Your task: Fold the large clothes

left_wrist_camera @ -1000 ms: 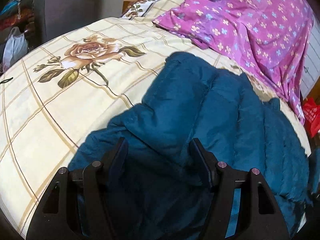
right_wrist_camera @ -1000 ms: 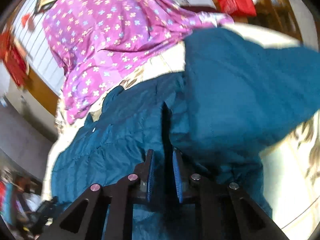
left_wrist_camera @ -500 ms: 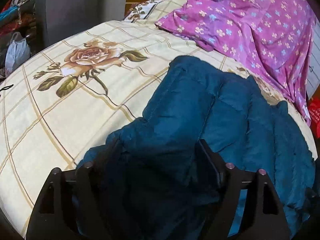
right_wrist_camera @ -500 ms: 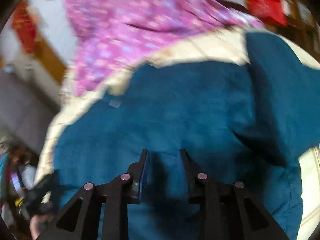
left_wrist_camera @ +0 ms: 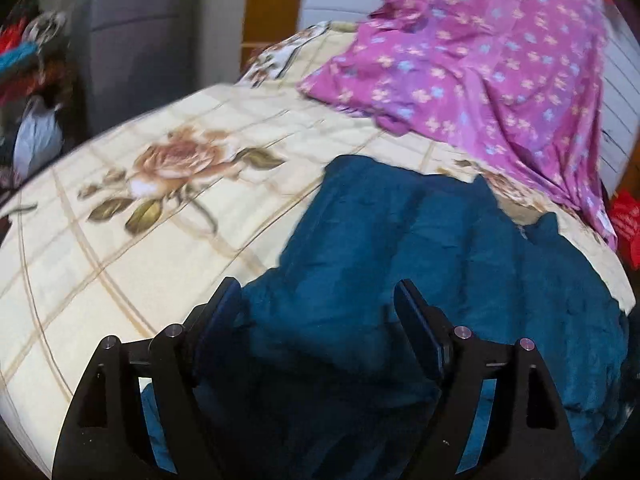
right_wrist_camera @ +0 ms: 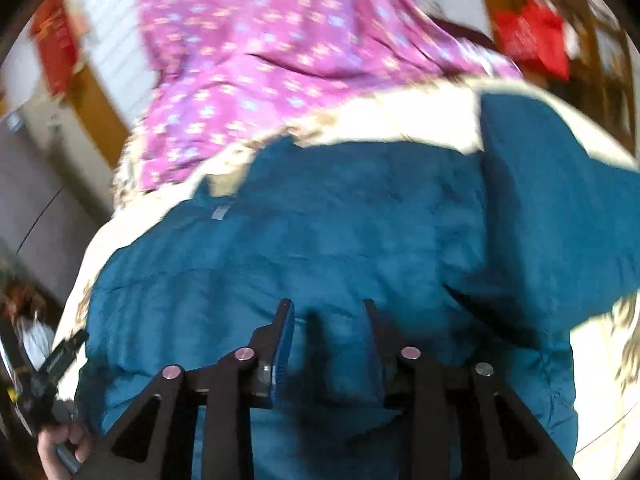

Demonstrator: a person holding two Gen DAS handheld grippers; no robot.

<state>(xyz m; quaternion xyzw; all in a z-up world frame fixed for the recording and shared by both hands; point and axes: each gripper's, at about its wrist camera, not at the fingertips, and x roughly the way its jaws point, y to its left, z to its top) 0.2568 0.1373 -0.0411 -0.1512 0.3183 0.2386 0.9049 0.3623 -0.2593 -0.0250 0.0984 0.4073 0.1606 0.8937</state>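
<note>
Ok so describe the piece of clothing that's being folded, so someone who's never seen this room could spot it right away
Start at the bed, covered by a cream checked bedspread printed with a large rose. A purple flowered cloth lies at its far end, and nearer the grippers lies the teal puffy jacket. It is the only plain, dark blue-green, quilted item there; everything around it is patterned.

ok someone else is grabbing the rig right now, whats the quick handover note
Left tongs: open, over the near end of the blue jacket, gripping nothing.
Right tongs: open, over the jacket's quilted body, gripping nothing.
The jacket lies on the rose-print bedspread, lumpy, one sleeve sticking out sideways in the right view. The purple flowered sheet is piled behind it.
Done: jacket laid on the bed, partly bunched.
Left: bring the sleeve in, fold the body, neaten up.
</note>
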